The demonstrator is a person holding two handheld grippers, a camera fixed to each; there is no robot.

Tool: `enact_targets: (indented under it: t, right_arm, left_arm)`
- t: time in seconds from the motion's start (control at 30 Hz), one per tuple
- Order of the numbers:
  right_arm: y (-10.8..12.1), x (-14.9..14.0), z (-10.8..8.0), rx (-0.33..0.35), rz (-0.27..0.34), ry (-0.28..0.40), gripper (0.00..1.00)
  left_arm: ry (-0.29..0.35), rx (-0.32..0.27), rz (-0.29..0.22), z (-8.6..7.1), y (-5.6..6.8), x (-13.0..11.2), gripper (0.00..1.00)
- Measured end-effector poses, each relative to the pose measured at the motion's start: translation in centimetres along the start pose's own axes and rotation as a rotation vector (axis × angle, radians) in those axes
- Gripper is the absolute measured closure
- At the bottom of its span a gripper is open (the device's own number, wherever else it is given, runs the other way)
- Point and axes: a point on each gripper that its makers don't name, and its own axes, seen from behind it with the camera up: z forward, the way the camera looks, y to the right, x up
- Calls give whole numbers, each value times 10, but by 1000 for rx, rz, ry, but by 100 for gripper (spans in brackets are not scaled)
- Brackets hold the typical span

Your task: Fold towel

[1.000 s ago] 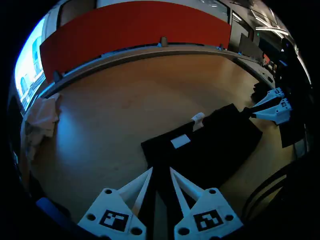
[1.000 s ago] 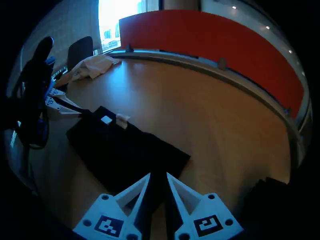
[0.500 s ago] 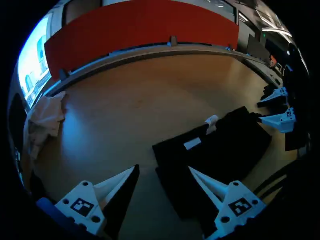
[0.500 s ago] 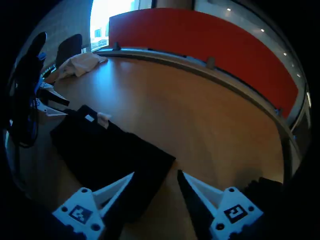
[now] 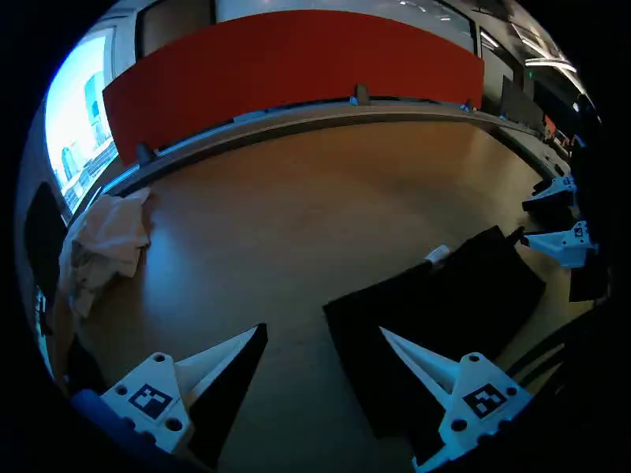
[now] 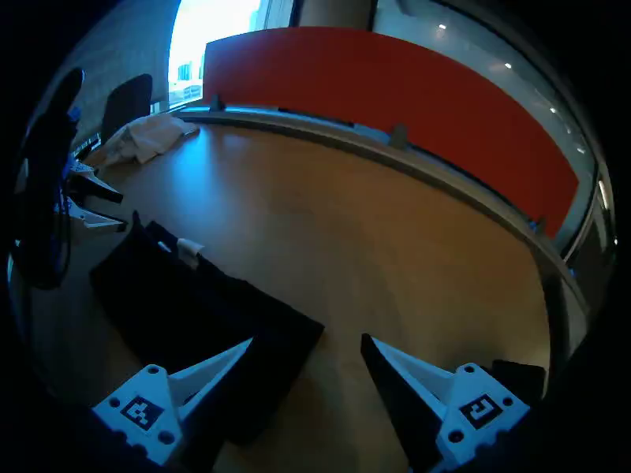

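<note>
Towel (image 5: 449, 311) lies dark and flat on the wooden desk (image 5: 300, 197), near and to the right in the left gripper view, with a small white tag (image 5: 436, 254) at its far edge. The left hand-held gripper (image 5: 321, 329) hovers over one near corner, fingers spread wide and holding nothing. The right hand-held gripper (image 6: 308, 339) is likewise apart and empty above the opposite end. One sits at each end, probably so the cloth can be lifted evenly for a fold. A pale cloth (image 5: 106, 236) lies crumpled far left, well apart and out of the way.
</note>
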Motion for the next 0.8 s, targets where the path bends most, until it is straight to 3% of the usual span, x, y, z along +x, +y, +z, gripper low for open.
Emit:
enact_targets:
  t: [0.47,0.8]
  right_arm:
    - [-9,-4,-14,25,-10,3,4]
    - [-21,-17,-36,38,-7,7,4]
  left_arm:
    - [0,-12,-6,-10,4,-7,6]
    - [-4,-20,-32,-32,11,-24,6]
